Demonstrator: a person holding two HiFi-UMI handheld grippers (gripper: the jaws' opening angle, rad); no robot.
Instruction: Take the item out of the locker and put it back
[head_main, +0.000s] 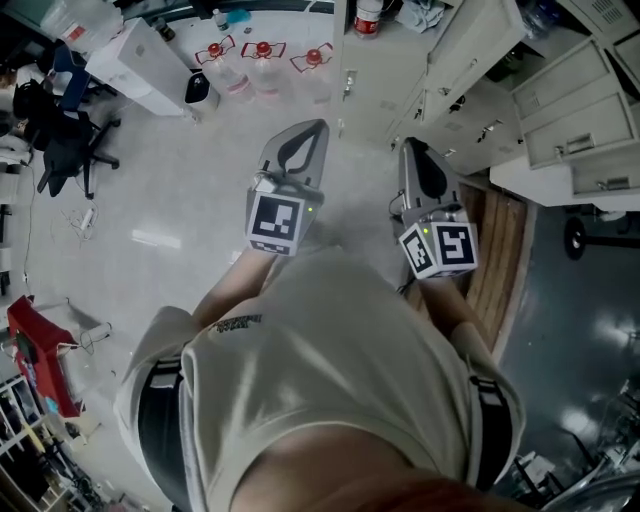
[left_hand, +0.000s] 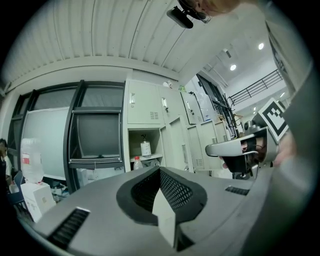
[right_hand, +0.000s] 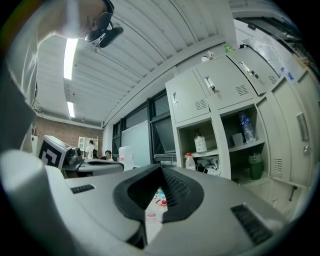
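Pale grey sheet-metal locker is standing with two compartments open and flat, vented doors shut above them. The left open compartment is holding a white cylindrical bottle on its shelf. A red-capped clear plastic bottle is sitting on the level below, beside something white and crumpled. The compartment just right of that is showing a tall clear bottle up top and a green rounded container underneath. Cannot tell which of these is the task's item; all are sitting inside the locker, none being touched. The left gripper and the right gripper are both pointing level at the locker, well apart from it. Each one's smooth grey plastic jaws, lined with black mesh-textured pads, are pressing tip to tip, with nothing between them and a teardrop-shaped gap behind the tips. A person in a beige shirt is holding them side by side facing the locker.
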